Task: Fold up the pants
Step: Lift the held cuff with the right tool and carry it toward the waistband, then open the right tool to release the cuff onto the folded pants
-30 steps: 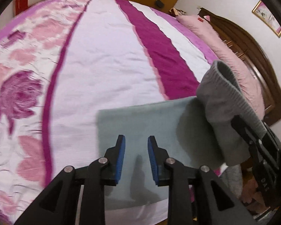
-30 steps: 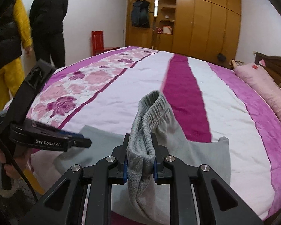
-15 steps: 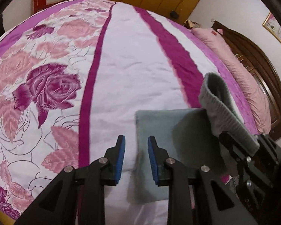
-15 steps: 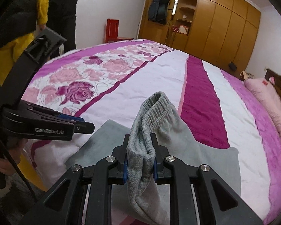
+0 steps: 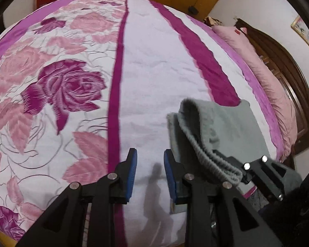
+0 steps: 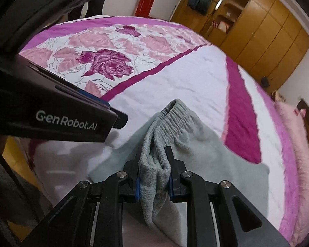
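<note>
Over the bed [image 5: 154, 65], the right gripper [image 6: 153, 177] pinches the soft, floppy pants [image 6: 195, 154] at their ribbed waistband, the firmest hold; at nine o'clock the left gripper [image 5: 150, 164], empty, is opening.

item: grey pants [image 6: 195, 144], soft fleecy knit, kinda sweatpants material
waistband: ribbed elastic band [image 6: 171, 121], bunched up and folded over on itself, raised off the bed in a hump
lifted part: waistband end is pinched and sticking up, the fabric drapes down from it on both sides
flat part: rest of the pants [image 5: 243, 127] lies spread flat on the bedspread, already doubled over into a rough rectangle
edges: near corner is fairly square, far edge reaches the dark magenta stripe
location: near the front edge of the bed, over the white band and onto the magenta stripe
wrinkles: barely any on the flat bit
</note>
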Motion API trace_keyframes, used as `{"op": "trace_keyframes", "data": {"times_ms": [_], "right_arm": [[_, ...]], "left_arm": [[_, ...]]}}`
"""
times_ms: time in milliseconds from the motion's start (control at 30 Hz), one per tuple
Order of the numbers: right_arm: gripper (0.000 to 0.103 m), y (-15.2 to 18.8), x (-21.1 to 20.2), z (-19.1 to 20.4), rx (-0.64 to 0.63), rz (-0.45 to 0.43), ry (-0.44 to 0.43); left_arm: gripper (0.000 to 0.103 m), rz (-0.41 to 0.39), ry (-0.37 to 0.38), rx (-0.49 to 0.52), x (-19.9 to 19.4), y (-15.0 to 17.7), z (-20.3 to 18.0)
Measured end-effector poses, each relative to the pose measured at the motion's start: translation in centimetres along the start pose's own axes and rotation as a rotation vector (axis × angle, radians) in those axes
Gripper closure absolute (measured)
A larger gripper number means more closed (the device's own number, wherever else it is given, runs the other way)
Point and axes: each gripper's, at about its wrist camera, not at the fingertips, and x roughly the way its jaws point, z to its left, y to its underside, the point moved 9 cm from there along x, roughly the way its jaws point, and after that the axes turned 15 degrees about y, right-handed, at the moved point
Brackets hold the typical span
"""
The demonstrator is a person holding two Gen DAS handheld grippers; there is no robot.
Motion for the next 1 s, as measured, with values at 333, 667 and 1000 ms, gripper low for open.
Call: {"op": "trace_keyframes", "data": {"times_ms": [333,667,1000], "right_arm": [[0.061,0.1,0.5,2.7,0.104,0.048,-0.152],[0.045,0.6,-3.3,-1.2,0.339,-0.064,-0.399],[0.083,6.2,-1.7,-13.0,0.511,-0.033,-0.322]], "left_arm": [[0.075,0.007,-0.015,-0.061,-0.5,0.2,1.8],[0.075,-0.041,0.011,-0.086,-1.8,-0.5,1.8],[0.101,-0.122,0.103,0.084,-1.8,-2.1,-5.5]]}}
